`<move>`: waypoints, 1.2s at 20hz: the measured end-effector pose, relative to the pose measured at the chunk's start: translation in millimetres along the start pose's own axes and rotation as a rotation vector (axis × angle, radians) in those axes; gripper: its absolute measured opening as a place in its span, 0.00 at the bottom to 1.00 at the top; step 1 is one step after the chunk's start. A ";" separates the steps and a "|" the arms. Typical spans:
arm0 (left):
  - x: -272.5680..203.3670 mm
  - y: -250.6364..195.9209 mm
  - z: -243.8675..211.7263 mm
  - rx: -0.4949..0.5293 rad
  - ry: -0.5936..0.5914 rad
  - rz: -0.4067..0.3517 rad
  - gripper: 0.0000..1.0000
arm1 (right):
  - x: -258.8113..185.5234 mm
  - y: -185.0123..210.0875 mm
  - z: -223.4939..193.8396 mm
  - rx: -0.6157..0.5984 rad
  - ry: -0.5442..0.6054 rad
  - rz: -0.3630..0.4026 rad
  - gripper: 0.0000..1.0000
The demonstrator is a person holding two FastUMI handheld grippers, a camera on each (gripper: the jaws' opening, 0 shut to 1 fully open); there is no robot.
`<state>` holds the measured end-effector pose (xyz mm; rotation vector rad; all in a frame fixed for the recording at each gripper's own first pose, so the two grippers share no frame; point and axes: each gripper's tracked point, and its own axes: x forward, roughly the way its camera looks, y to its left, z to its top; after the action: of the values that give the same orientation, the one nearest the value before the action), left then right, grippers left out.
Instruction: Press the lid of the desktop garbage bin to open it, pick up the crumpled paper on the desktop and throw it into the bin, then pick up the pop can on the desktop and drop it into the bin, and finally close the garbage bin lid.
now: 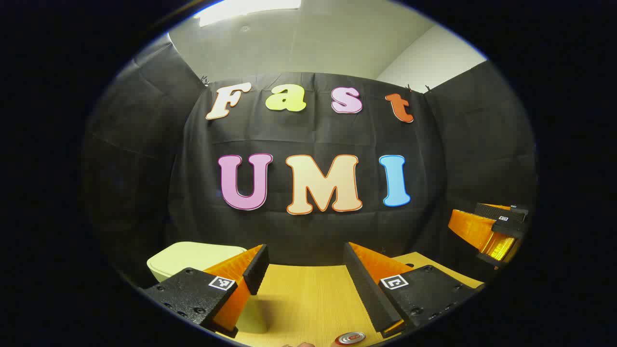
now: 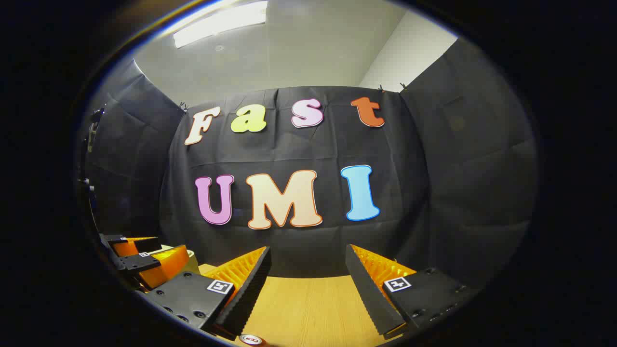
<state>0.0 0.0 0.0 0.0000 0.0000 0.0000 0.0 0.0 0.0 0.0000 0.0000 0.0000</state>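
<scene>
In the left gripper view the pale cream garbage bin [image 1: 193,258] stands at lower left with its lid down, partly behind my left gripper's finger. My left gripper [image 1: 306,277] is open above the wooden desktop [image 1: 303,303] with nothing between its fingers. The top of the pop can [image 1: 350,338] peeks in at the bottom edge, below the gripper. In the right gripper view my right gripper [image 2: 308,284] is open over the desktop [image 2: 308,303], and the pop can [image 2: 251,339] top shows at the bottom edge.
The right gripper [image 1: 491,231] hangs at the right edge of the left gripper view. The left gripper [image 2: 140,262] appears at lower left of the right gripper view, in front of the bin [image 2: 193,258]. Black cloth walls close the booth behind the desk.
</scene>
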 end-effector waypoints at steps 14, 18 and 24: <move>-0.3 -3.2 7.5 0.028 -0.010 0.029 0.93 | 4.0 1.7 -0.6 0.000 0.008 0.040 0.97; -1.7 -1.4 11.9 0.039 -0.023 0.039 0.93 | 5.1 1.6 -2.9 0.007 0.016 0.045 0.97; -4.2 6.9 21.0 0.066 -0.050 0.054 0.78 | 3.5 6.7 -4.1 0.001 0.018 0.062 0.97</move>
<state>-4.2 6.9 21.0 0.0659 -0.0502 0.0539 3.5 6.7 -4.1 0.0011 0.0181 0.0621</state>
